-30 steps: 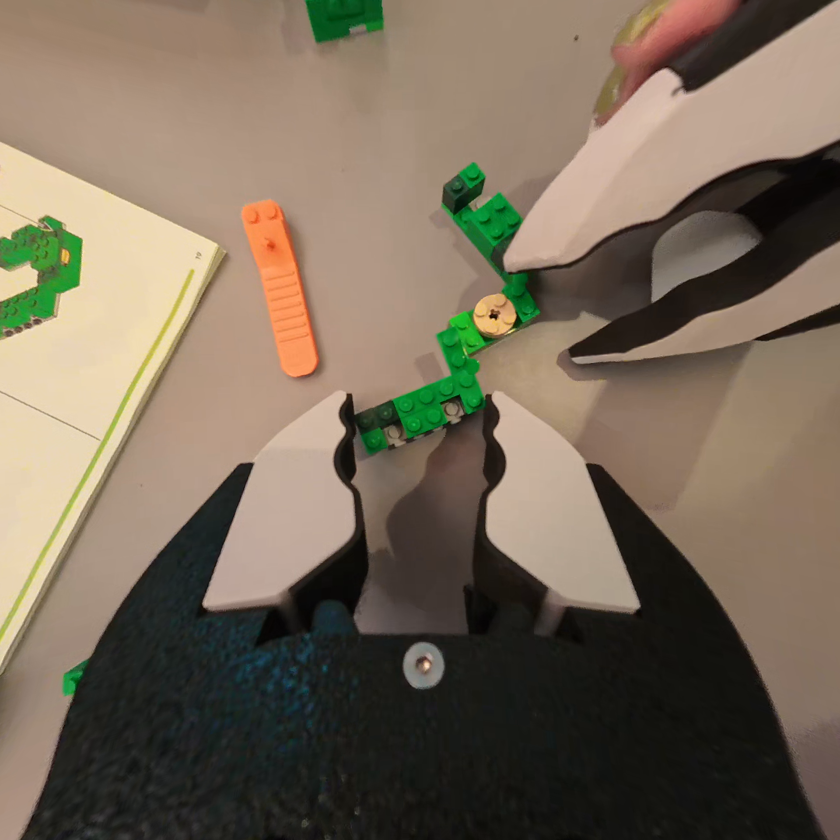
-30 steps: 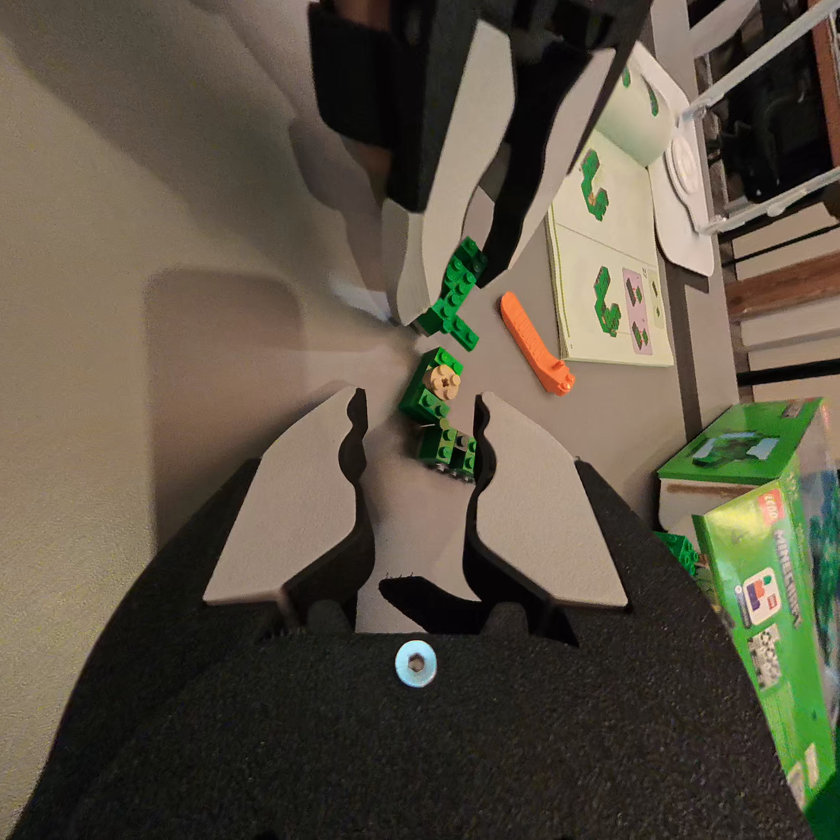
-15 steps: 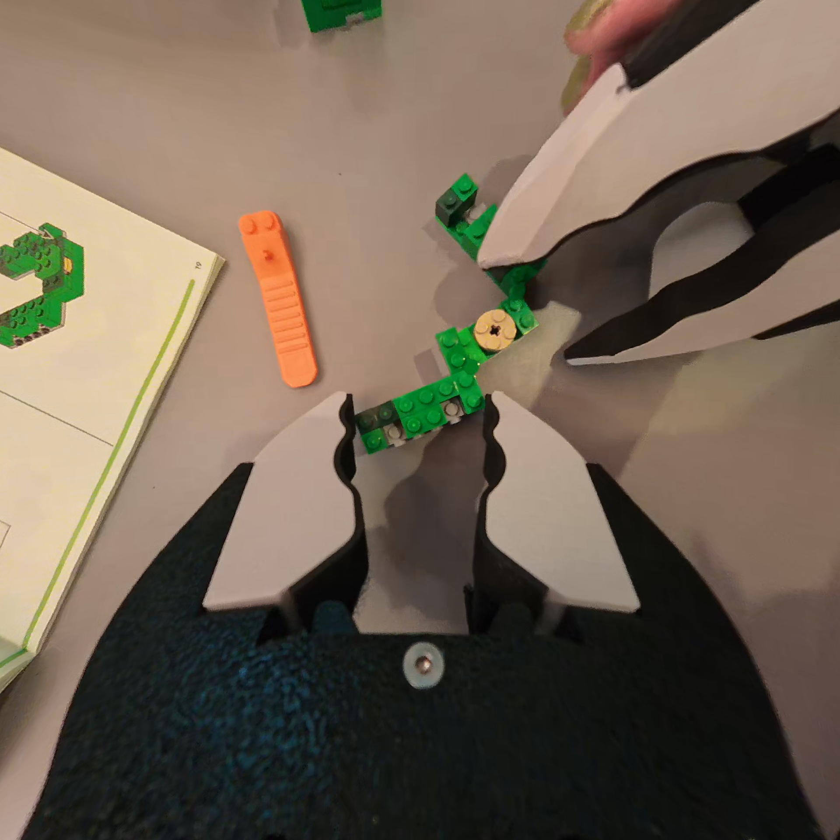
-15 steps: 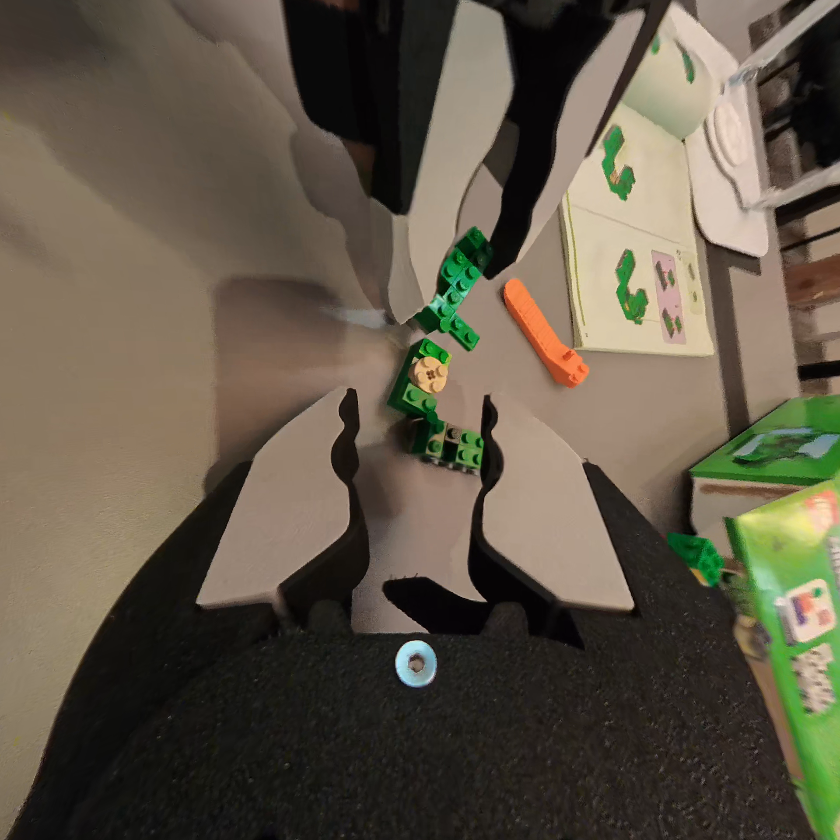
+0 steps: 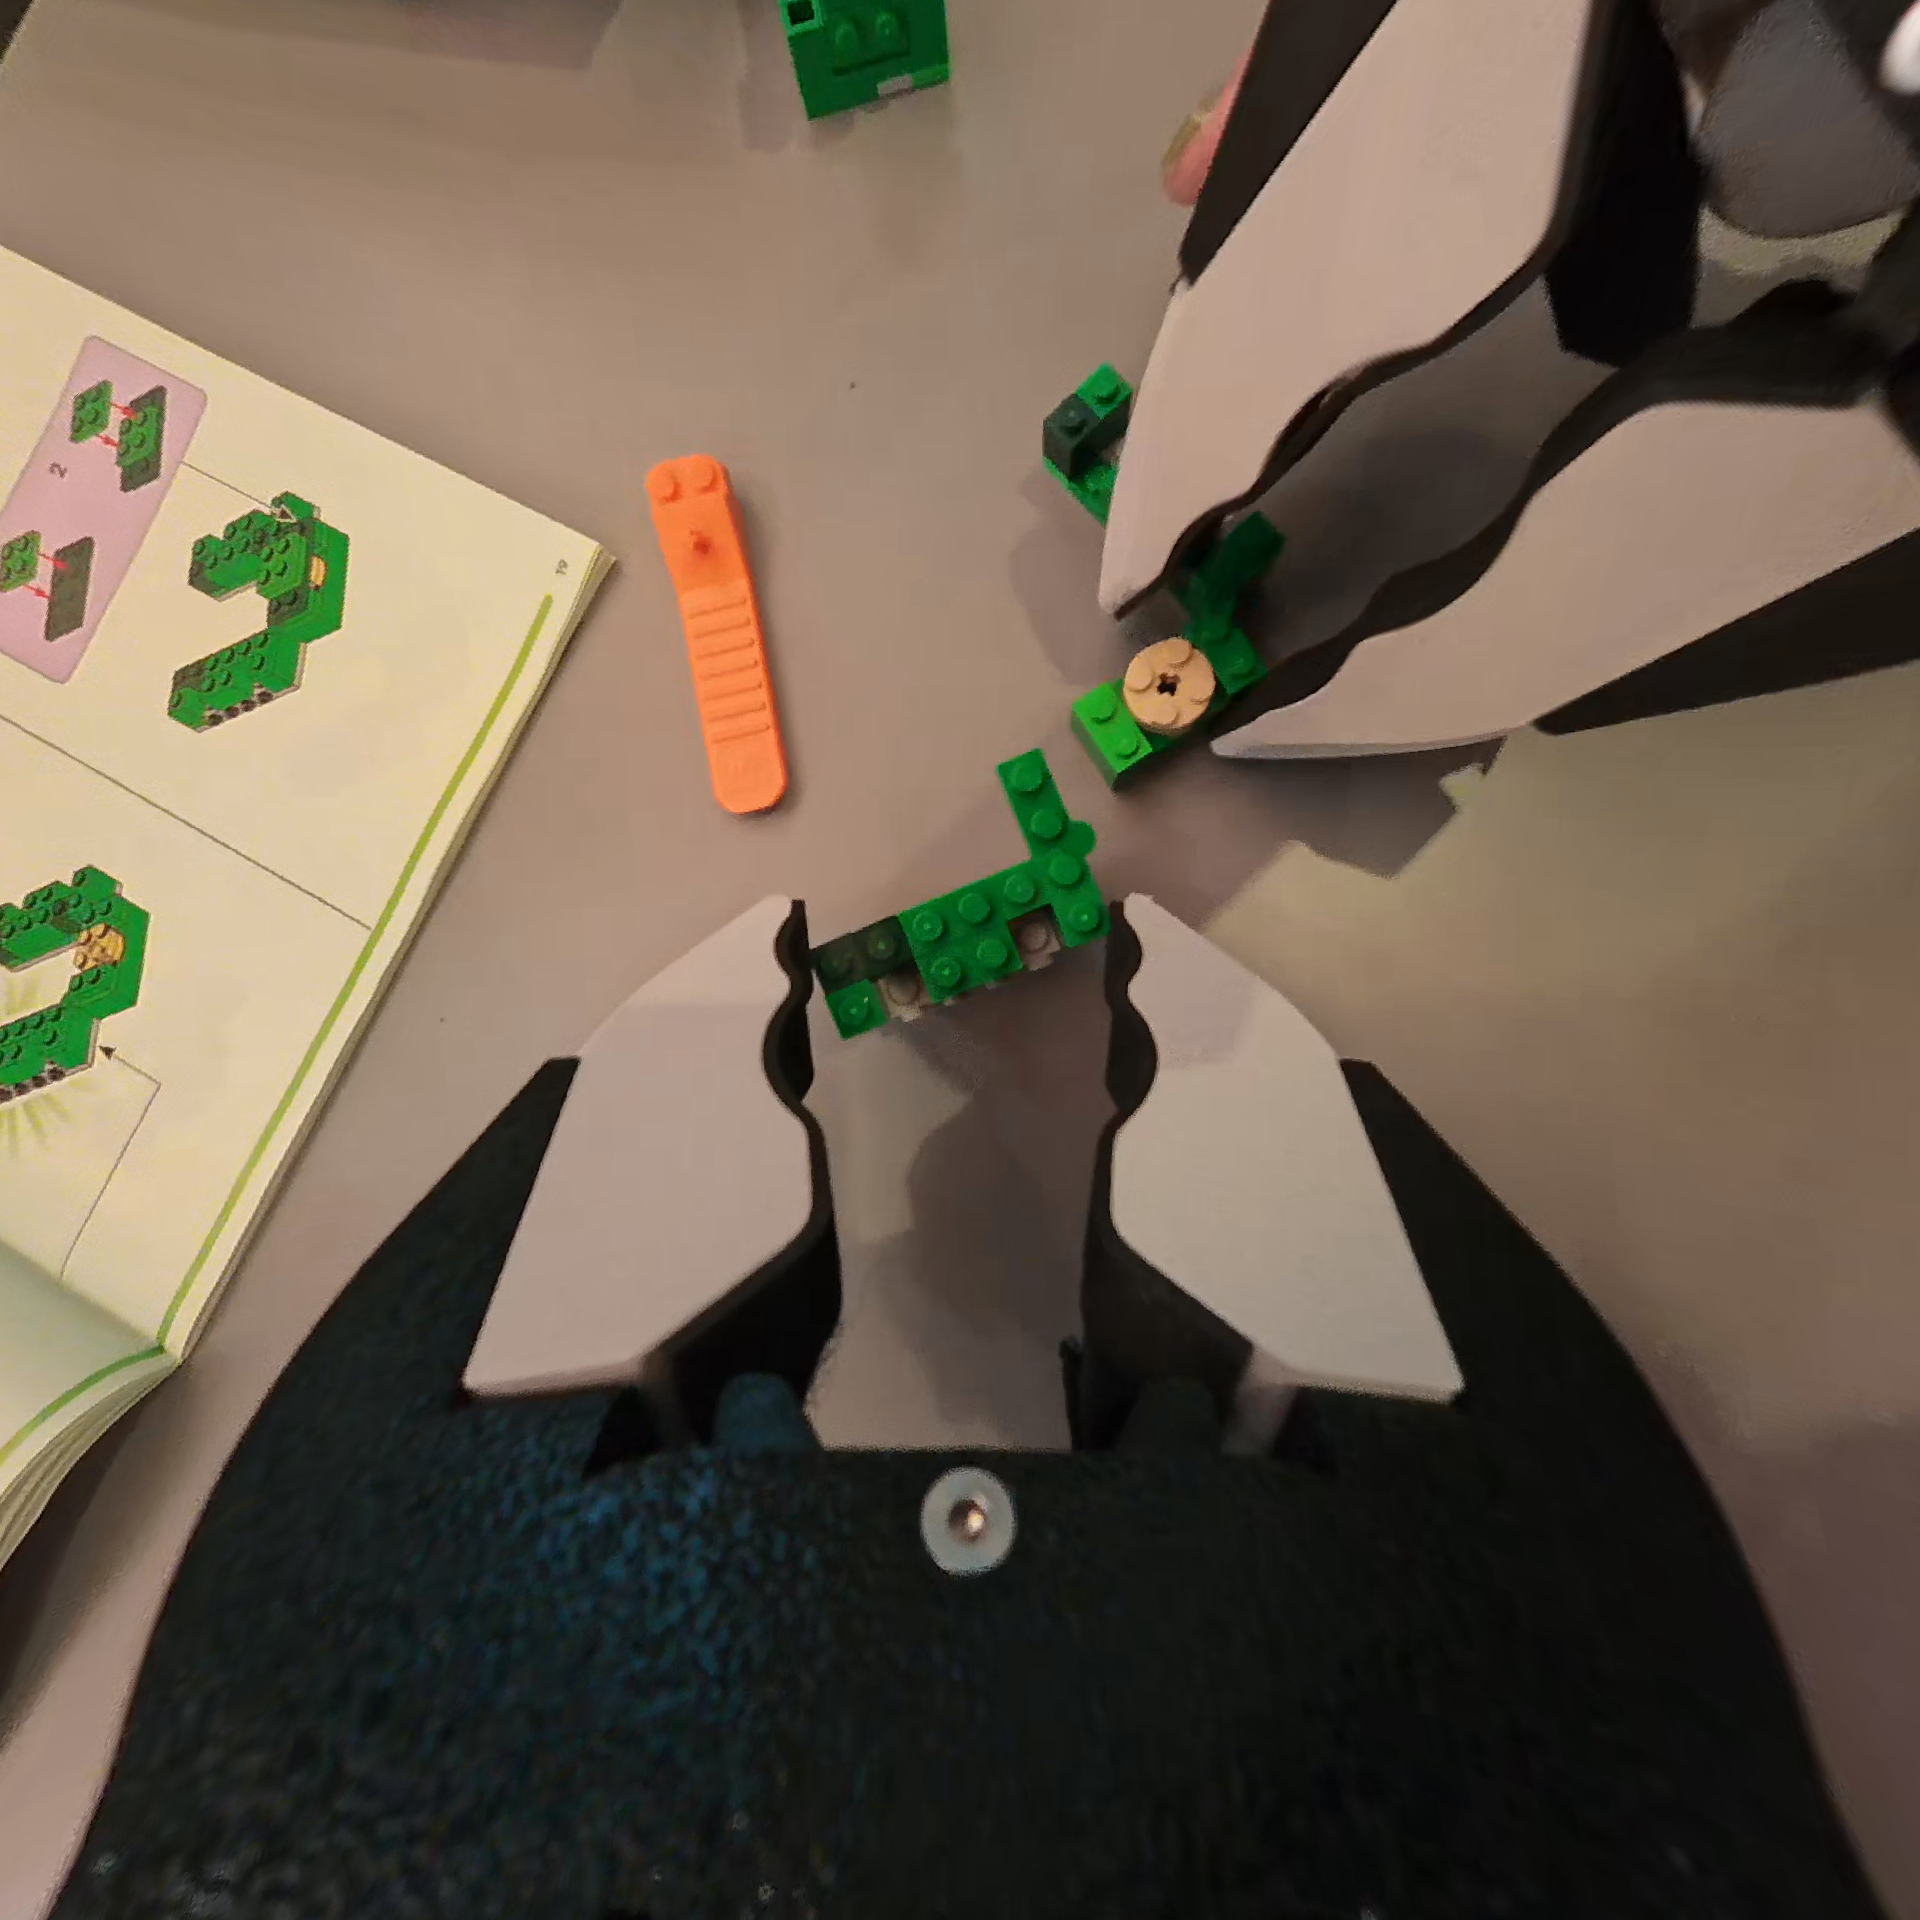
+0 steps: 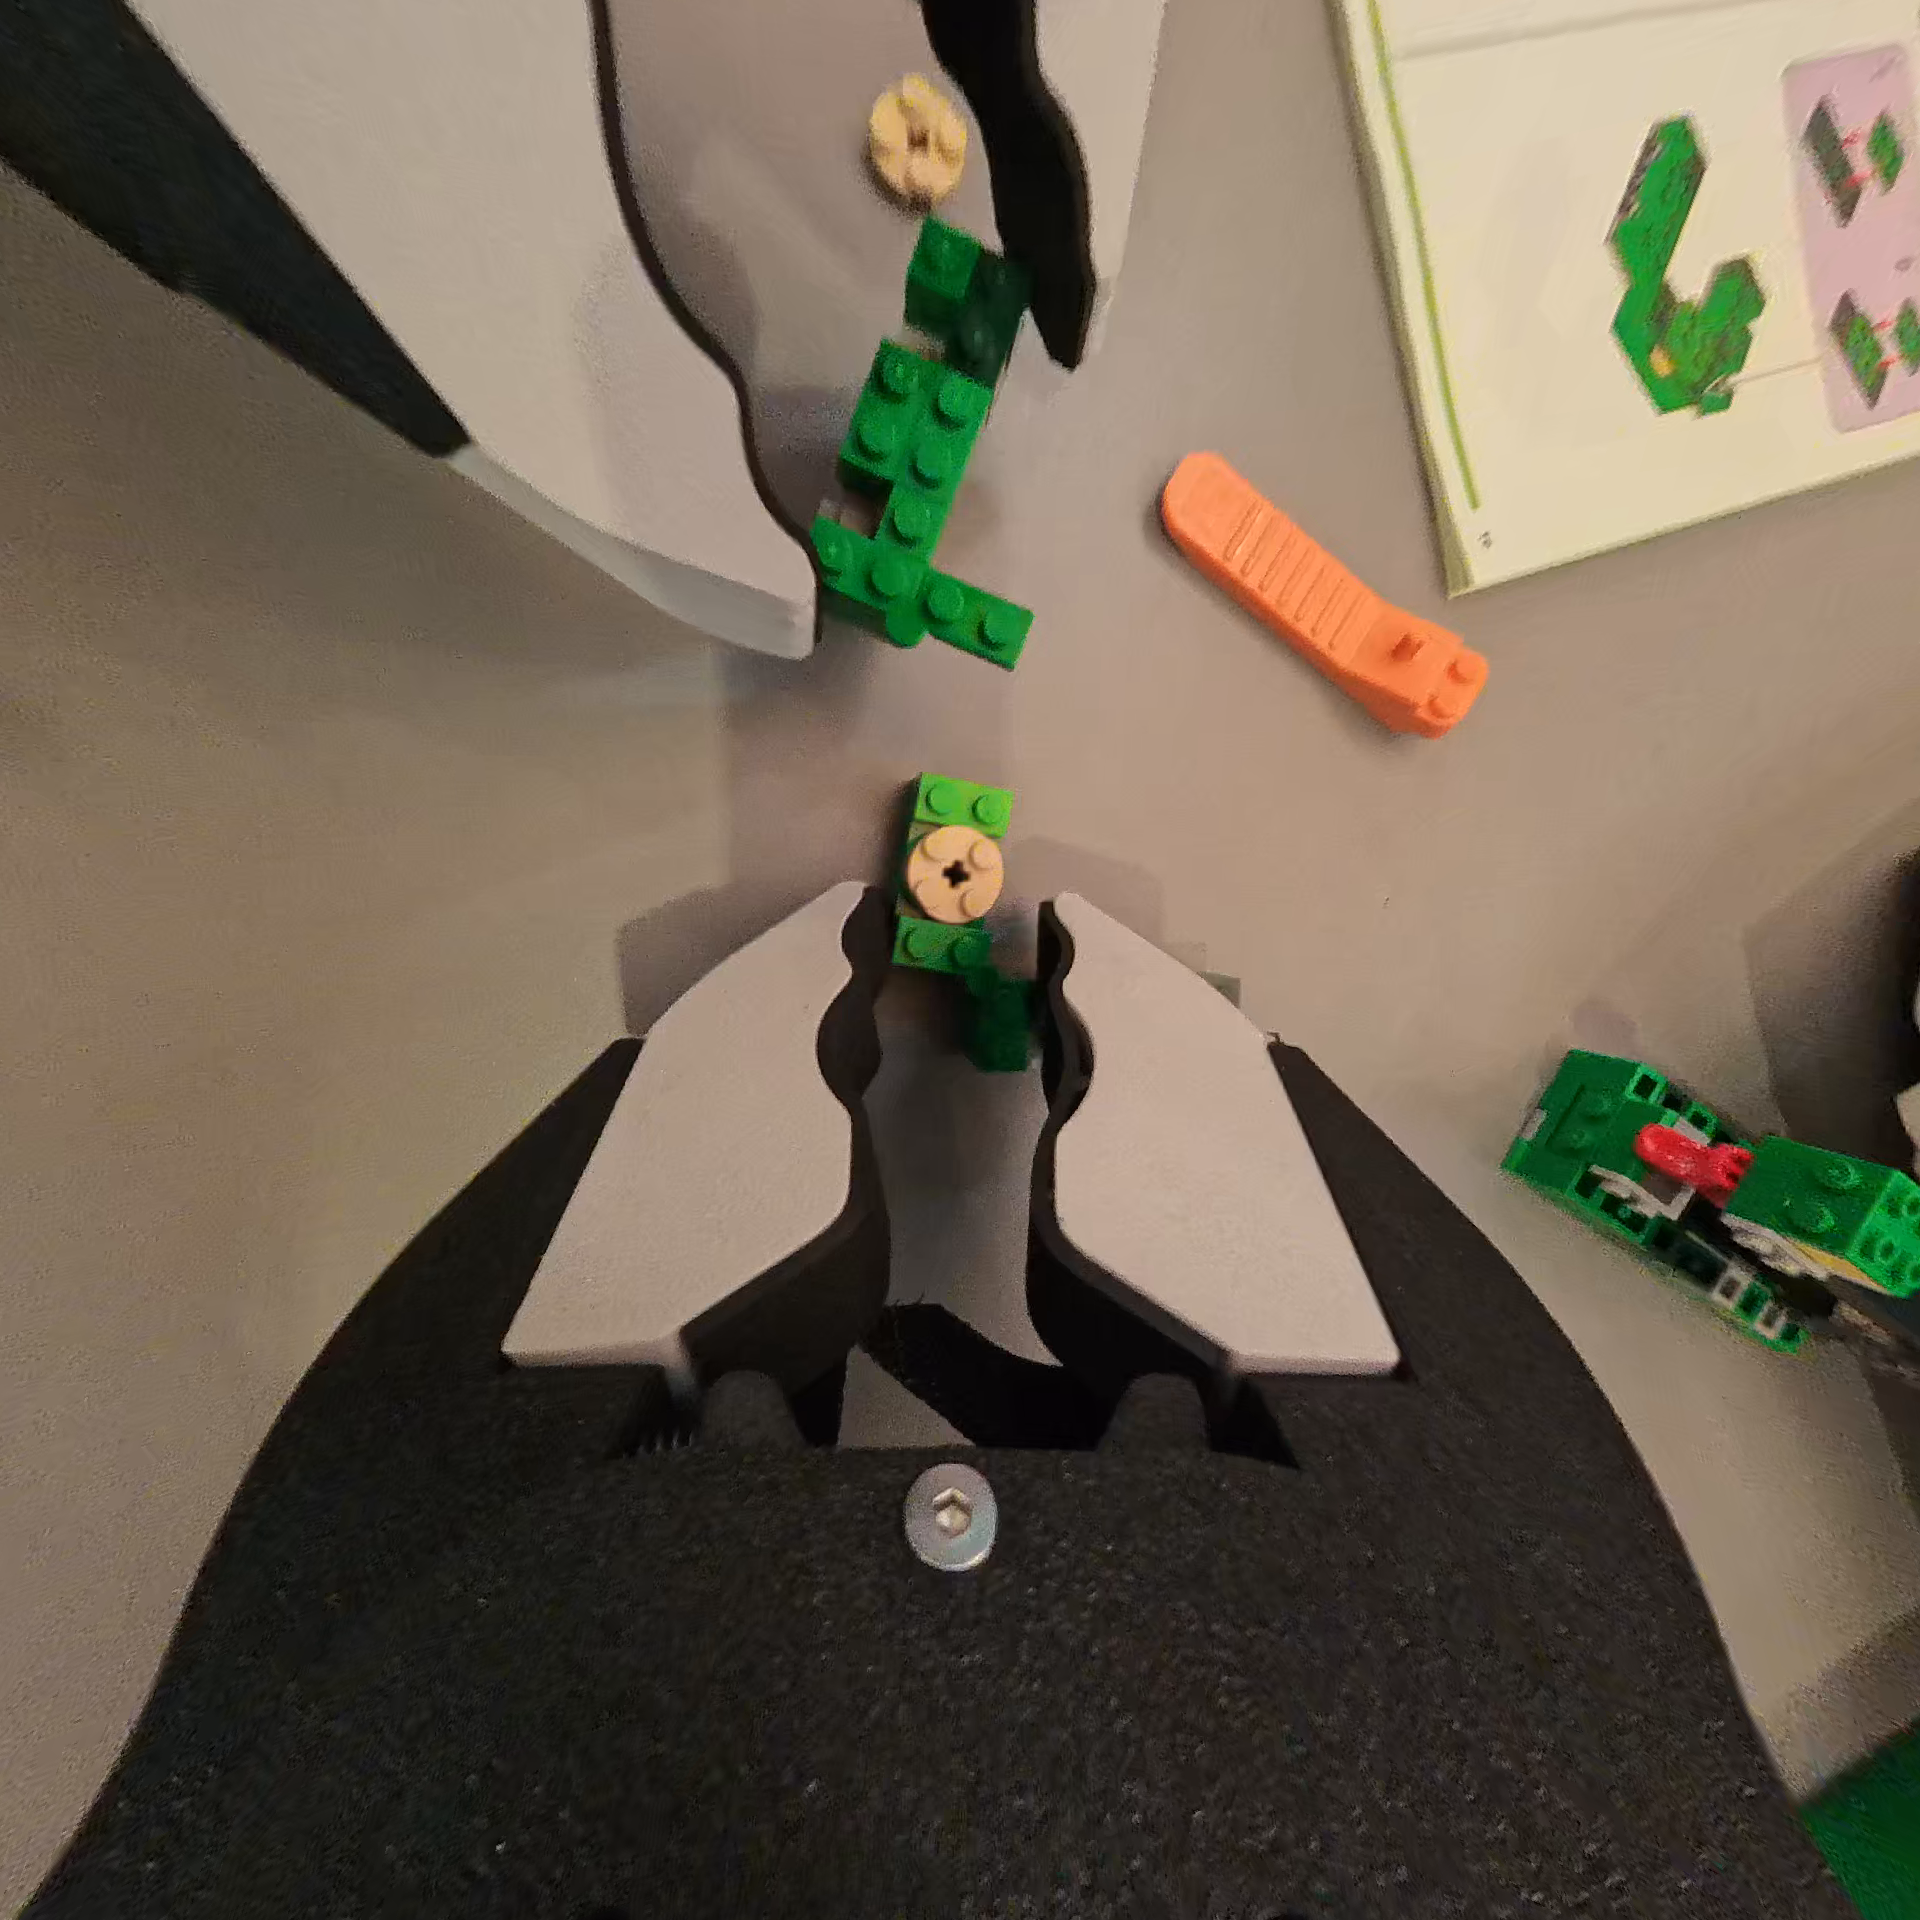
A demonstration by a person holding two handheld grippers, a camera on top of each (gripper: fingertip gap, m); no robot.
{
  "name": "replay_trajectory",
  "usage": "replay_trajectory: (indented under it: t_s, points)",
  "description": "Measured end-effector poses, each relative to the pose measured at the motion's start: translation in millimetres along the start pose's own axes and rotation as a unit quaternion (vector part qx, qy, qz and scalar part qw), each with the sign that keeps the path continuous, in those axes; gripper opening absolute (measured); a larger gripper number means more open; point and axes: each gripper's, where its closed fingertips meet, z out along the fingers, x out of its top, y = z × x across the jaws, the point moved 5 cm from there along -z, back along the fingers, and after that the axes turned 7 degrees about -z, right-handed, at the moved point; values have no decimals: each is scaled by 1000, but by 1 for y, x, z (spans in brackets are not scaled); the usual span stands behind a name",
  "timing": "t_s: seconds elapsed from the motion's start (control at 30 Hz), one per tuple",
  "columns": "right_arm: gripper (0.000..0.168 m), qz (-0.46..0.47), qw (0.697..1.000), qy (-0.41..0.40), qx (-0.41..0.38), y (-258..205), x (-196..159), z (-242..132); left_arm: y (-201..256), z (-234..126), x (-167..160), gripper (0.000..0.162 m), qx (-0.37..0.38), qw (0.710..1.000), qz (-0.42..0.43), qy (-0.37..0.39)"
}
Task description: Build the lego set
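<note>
We're looking at a hobby table, likely in a home: a plain grey tabletop with an open instruction booklet, an orange brick separator, scattered green brick assemblies and a loose tan round stud.

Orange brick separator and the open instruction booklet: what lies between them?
Nothing: bare grey table separates the orange brick separator from the instruction booklet in the left wrist view; the right wrist view agrees.
</note>
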Motion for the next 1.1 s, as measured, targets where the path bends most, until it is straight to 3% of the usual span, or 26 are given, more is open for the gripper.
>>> replay_trajectory:
  t_s: [0.23,0.4,0.47,0.5,0.57,0.73,1.1]
  points:
    - [17,5,1000,23,19,-6,7,2,-4,-10,-4,54,2,1000,-3,21]
    - [18,-129,987,90,44,-22,14,1,-12,-24,-11,54,13,999,-7,39]
    - [28,-141,985,91,42,-24,14,1,-10,-27,-14,54,10,999,8,48]
    - [38,-136,985,94,44,-24,13,-2,-8,-29,-15,54,5,998,22,54]
    - [42,-99,987,114,49,-23,9,-11,-1,-32,-18,54,-6,996,55,64]
    - [29,17,984,149,96,-39,-14,-25,0,-30,-22,54,-1,994,95,62]
    - [31,44,987,153,31,-29,-6,-2,0,2,-13,54,-35,992,120,-12]
